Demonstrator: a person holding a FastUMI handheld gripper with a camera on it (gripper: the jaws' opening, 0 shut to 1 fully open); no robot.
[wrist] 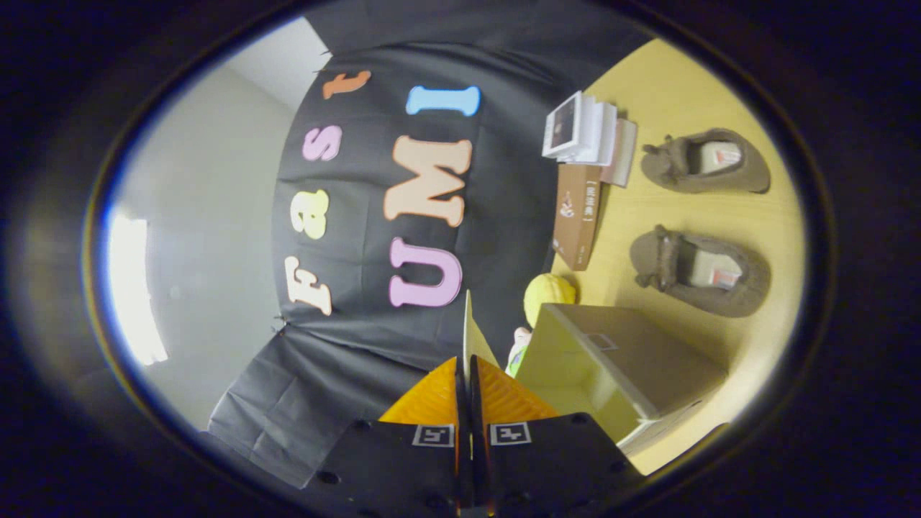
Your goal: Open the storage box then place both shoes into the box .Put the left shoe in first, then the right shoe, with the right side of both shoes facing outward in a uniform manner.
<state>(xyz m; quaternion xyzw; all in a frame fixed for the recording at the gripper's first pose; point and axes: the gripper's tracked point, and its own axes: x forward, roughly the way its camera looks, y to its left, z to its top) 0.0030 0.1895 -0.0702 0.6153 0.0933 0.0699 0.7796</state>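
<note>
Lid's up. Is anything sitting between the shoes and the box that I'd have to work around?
Nothing visible. Only bare table lies between the nearer shoe and the storage box; the farther shoe is beyond it. The fingers are shut on the lid, holding it off the opening.

Two shoes (701,216) beyond box (633,360), on table (763,216)

The one camera rides on the gripper (465,374) and looks forward along its closed jaws, which pinch a thin flap close to the lens. It is rolled sideways, so the yellow bench (669,208) stands like a wall beside the jaws, the booth's cloth wall straight ahead.
</note>
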